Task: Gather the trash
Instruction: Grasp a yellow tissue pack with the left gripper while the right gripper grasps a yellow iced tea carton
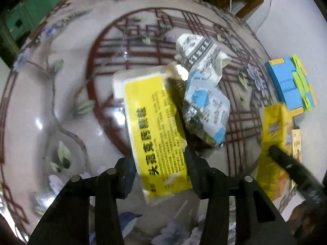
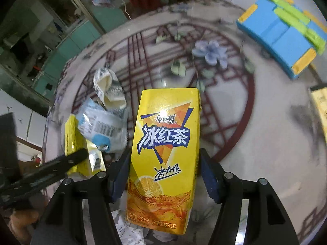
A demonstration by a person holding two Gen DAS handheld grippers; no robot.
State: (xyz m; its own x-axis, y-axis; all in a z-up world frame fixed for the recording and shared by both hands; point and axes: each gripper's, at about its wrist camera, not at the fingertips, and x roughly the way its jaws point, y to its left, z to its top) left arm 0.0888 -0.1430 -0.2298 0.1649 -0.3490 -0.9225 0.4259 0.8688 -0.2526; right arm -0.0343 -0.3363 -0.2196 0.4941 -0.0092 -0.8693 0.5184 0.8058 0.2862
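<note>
Two grippers work over a round desk [image 1: 67,65] printed with flowers and a red lattice ring, where trash lies in a heap. Seen from the left wrist, the left gripper [image 1: 159,173] has its jaws on either side of a yellow-labelled packet [image 1: 155,126], pads against its edges, clamped on it. Just right of the packet, touching it, sits a crumpled blue-and-white wrapper [image 1: 206,110]; behind that lies a squashed paper cup [image 1: 200,55]. Farther right of the packet, near the desk's edge, rests a blue block toy [image 1: 290,83] with green and orange pieces. From the right wrist, the right gripper [image 2: 164,167] is clamped on a yellow tea carton [image 2: 163,153], held upright between blue pads above the desk. The packet [image 2: 79,145], wrapper [image 2: 102,126] and cup [image 2: 110,89] lie left of the carton, and the toy [image 2: 284,38] well to its right, at the far edge.
</note>
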